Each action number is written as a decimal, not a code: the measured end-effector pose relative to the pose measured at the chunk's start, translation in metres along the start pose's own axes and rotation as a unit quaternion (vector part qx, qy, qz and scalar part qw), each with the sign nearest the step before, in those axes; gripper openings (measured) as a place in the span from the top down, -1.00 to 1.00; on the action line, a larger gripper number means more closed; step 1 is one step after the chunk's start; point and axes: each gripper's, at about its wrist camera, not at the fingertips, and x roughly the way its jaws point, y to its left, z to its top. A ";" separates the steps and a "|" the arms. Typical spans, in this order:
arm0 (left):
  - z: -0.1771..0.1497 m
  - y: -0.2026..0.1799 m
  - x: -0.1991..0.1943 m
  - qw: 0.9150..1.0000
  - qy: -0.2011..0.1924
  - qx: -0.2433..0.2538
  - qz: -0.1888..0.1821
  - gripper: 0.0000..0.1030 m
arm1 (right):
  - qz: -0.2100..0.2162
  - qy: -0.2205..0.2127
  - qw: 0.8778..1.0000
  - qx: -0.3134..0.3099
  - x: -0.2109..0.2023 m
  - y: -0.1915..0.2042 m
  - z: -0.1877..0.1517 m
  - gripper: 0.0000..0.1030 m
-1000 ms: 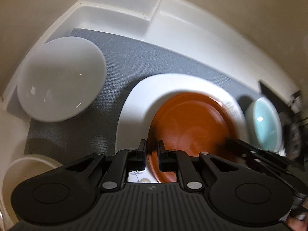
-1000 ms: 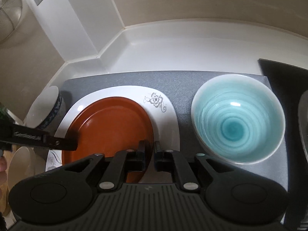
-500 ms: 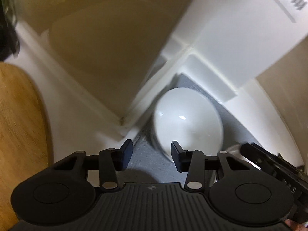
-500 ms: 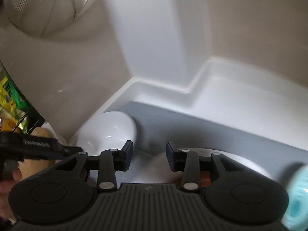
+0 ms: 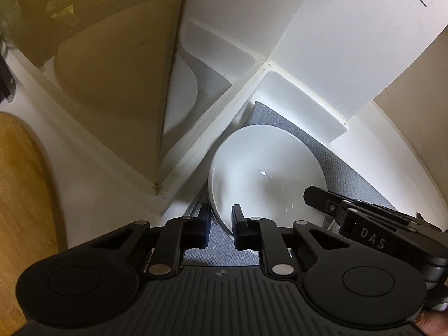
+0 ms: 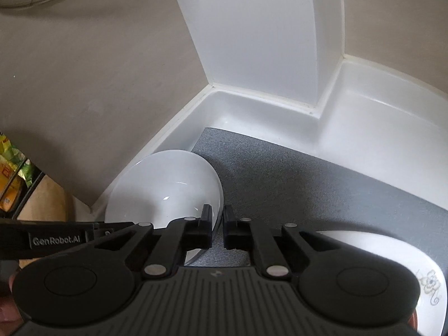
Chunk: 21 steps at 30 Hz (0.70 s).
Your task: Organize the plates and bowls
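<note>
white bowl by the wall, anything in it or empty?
Empty. The white bowl shows only a bare glossy inside with light glints in both wrist views; its near edge is hidden behind the grippers.

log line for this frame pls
left gripper: straddling white bowl rim | right gripper: straddling rim opposite | bowl: on grey mat

A white counter (image 6: 372,117) with a raised rim is carrying a grey mat (image 6: 322,184), which is lying flat and reaching close to the inner corner. A white bowl (image 6: 165,187) is sitting on the mat's left edge beside the wall, and a white plate with a flower motif (image 6: 392,254) is resting near its front right.
</note>
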 end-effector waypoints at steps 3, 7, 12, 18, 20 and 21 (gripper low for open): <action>-0.002 -0.007 0.000 1.000 0.002 0.005 0.002 0.69 | 0.011 -0.009 1.000 0.012 -0.007 -0.002 0.000 0.86; -0.005 -0.010 -0.006 1.000 0.001 0.010 0.009 0.69 | 0.011 -0.017 1.000 0.007 -0.016 0.002 -0.001 0.86; -0.006 -0.024 -0.022 1.000 -0.009 0.027 0.013 0.68 | 0.017 -0.029 0.999 0.022 -0.036 -0.002 -0.002 0.86; -0.009 -0.057 -0.036 0.998 -0.024 0.058 0.007 0.68 | 0.015 -0.054 0.997 0.056 -0.074 -0.014 -0.004 0.86; -0.008 -0.071 -0.041 0.997 -0.023 0.068 -0.004 0.69 | 0.007 -0.067 0.996 0.063 -0.091 -0.020 -0.005 0.86; -0.007 -0.080 -0.042 0.997 -0.021 0.074 -0.010 0.69 | 0.000 -0.074 0.995 0.066 -0.100 -0.024 -0.005 0.86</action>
